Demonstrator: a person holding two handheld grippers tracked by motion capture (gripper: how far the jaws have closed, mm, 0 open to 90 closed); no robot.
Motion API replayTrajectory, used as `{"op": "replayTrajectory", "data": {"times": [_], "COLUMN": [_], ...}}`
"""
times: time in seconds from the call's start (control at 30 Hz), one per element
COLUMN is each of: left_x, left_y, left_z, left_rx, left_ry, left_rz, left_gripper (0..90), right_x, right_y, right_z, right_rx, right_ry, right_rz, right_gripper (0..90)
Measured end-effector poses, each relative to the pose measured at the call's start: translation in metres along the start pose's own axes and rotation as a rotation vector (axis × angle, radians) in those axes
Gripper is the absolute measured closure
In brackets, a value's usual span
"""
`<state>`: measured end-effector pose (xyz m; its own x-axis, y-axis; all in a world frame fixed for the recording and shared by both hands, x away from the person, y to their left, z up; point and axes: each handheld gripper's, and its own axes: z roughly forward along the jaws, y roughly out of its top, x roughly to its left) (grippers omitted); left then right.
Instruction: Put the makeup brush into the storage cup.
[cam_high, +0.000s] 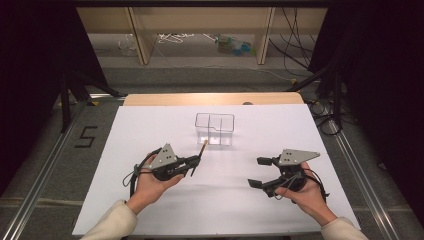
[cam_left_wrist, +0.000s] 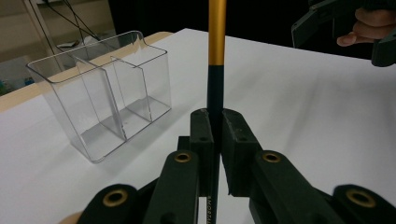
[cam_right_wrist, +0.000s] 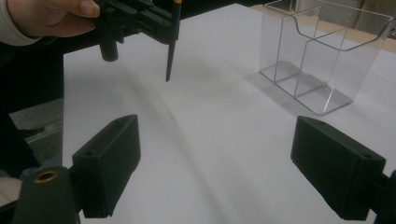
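A white table (cam_high: 150, 200) fills the middle of the high view, with a strip of bare wood (cam_high: 210, 98) showing along its far edge; toward the far centre of the white surface stands a clear plastic organiser (cam_high: 215, 129), open at the top and split by clear walls into compartments, all of which look empty in the left gripper view (cam_left_wrist: 100, 100); the right gripper view shows the same organiser (cam_right_wrist: 322, 56) at its upper right; the left gripper (cam_high: 195, 161), held in the person's left hand (cam_high: 152, 182), sits near-left of the organiser and apart from it, its jaws clenched on a pen (cam_high: 201, 151) with a dark lower body and a gold upper part; in the left gripper view the pen (cam_left_wrist: 216, 56) rises straight up between the pressed jaws; in the right gripper view its dark tip (cam_right_wrist: 170, 56) hangs just above the table, not touching; the right gripper (cam_high: 260, 172), in the right hand (cam_high: 307, 195), is well apart to the right, jaws spread wide and grasping nothing
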<state>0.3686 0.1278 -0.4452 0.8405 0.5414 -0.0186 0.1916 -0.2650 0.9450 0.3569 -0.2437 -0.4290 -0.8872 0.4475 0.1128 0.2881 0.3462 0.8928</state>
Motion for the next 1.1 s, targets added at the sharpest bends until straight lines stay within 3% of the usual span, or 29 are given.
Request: {"op": "replayTrajectory", "data": {"times": [0.77, 0.83, 1.1], "left_x": [-0.0018, -0.0021, -0.0021], "left_y": [0.0028, 0.0032, 0.0053], "left_z": [0.0031, 0.0036, 0.0044], "left_rx": [-0.029, -0.032, -0.041], "left_ry": [0.027, 0.029, 0.035], "left_rz": [-0.012, -0.015, -0.010], "left_gripper": [82.8, 82.8, 82.8], "right_x": [0.0006, 0.0008, 0.0005], "right_y": [0.0004, 0.0002, -0.0006], "right_z": [-0.0021, -0.0005, 0.0009], "right_rx": [0.009, -0.004, -0.024], "right_ry": [-0.006, 0.013, 0.018], "right_rz": [0.008, 0.007, 0.012], "right_gripper": [16.5, 16.5, 16.5]}}
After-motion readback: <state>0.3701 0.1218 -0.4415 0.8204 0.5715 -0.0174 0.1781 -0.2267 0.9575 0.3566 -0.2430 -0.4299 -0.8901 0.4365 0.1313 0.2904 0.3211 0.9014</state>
